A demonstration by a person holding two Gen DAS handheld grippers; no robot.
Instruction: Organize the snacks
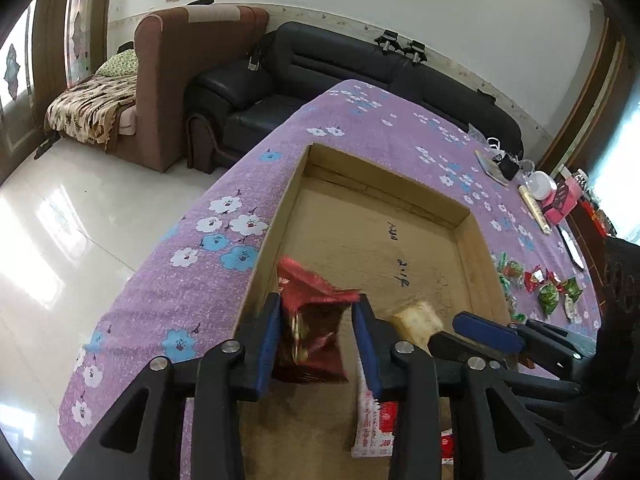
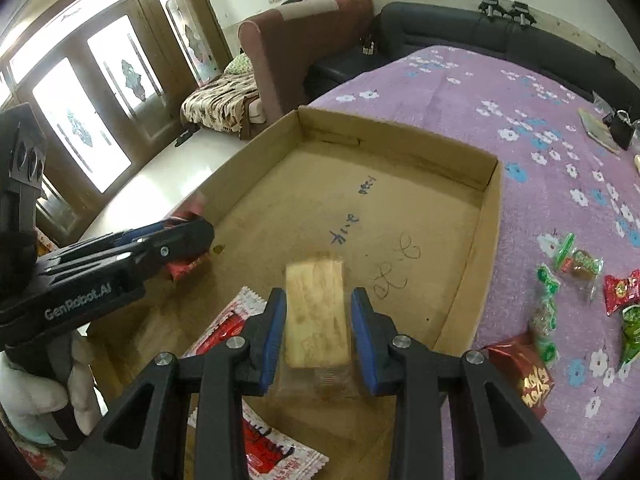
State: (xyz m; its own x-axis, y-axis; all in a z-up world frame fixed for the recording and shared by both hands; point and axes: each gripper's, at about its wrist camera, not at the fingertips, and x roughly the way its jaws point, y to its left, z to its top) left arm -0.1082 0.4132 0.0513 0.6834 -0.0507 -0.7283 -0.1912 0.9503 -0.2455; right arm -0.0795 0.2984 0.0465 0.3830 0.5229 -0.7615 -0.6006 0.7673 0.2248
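Note:
A shallow cardboard box point(image 1: 460, 216) point(image 2: 486, 216) lies on the purple flowered tablecloth. My left gripper point(image 1: 318, 310) is shut on a dark red snack packet point(image 1: 312, 320), held over the box's left side; this gripper shows in the right wrist view point(image 2: 188, 236). My right gripper point(image 2: 318, 304) is shut on a yellow cake in clear wrap point(image 2: 316, 312), held over the box floor; it also shows in the left wrist view point(image 1: 480, 330) with the cake point(image 1: 416, 320). A red-and-white packet point(image 2: 228, 324) point(image 1: 372, 428) lies in the box's near part.
Several green and red wrapped snacks point(image 2: 576, 296) point(image 1: 540, 284) lie on the cloth right of the box, with a dark red packet point(image 2: 524, 376) near its corner. Cups, a pink box point(image 1: 564, 200) and small items stand at the table's far right. Sofas stand beyond the table.

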